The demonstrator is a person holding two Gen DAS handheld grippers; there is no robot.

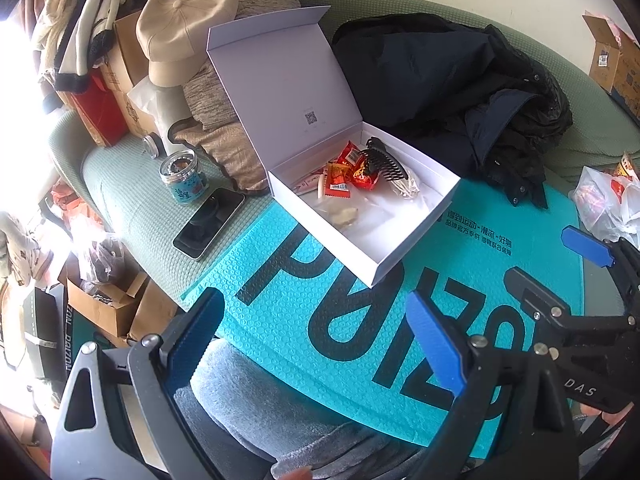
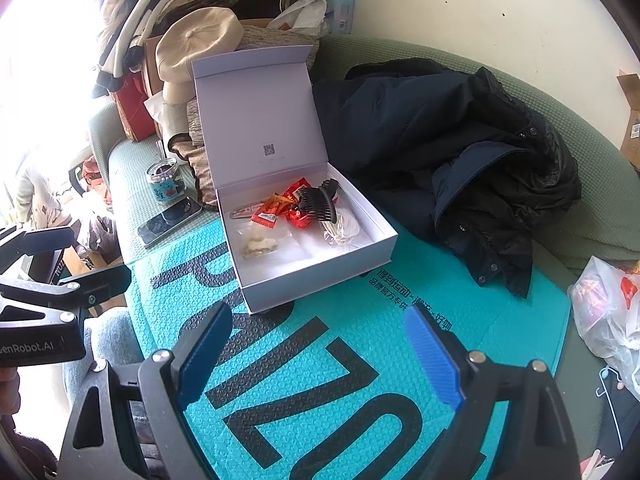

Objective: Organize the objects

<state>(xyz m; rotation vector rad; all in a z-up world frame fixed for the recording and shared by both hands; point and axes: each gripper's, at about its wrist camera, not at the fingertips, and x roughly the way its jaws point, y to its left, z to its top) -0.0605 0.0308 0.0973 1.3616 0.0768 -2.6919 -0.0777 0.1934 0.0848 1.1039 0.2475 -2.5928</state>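
A white box (image 1: 416, 240) (image 2: 320, 272) stands open on a teal bubble mailer (image 1: 360, 320) (image 2: 320, 380), its lid (image 1: 280, 92) (image 2: 256, 120) upright. Inside lie a black hair comb (image 1: 384, 160) (image 2: 316, 200), red and orange snack packets (image 1: 344, 172) (image 2: 280, 208) and clear bags. My left gripper (image 1: 316, 344) is open and empty, low and near of the box. My right gripper (image 2: 320, 356) is open too, empty, just in front of the box; in the left wrist view its blue pad (image 1: 588, 246) shows at the right edge.
A phone (image 1: 210, 222) (image 2: 170, 220) and a small jar (image 1: 184, 176) (image 2: 164, 180) rest on the green sofa left of the box. A dark jacket (image 1: 460, 100) (image 2: 460, 160) lies to the right, a plastic bag (image 1: 608, 200) (image 2: 608, 312) further right. A beige cap (image 1: 184, 20) and piled clothes sit behind.
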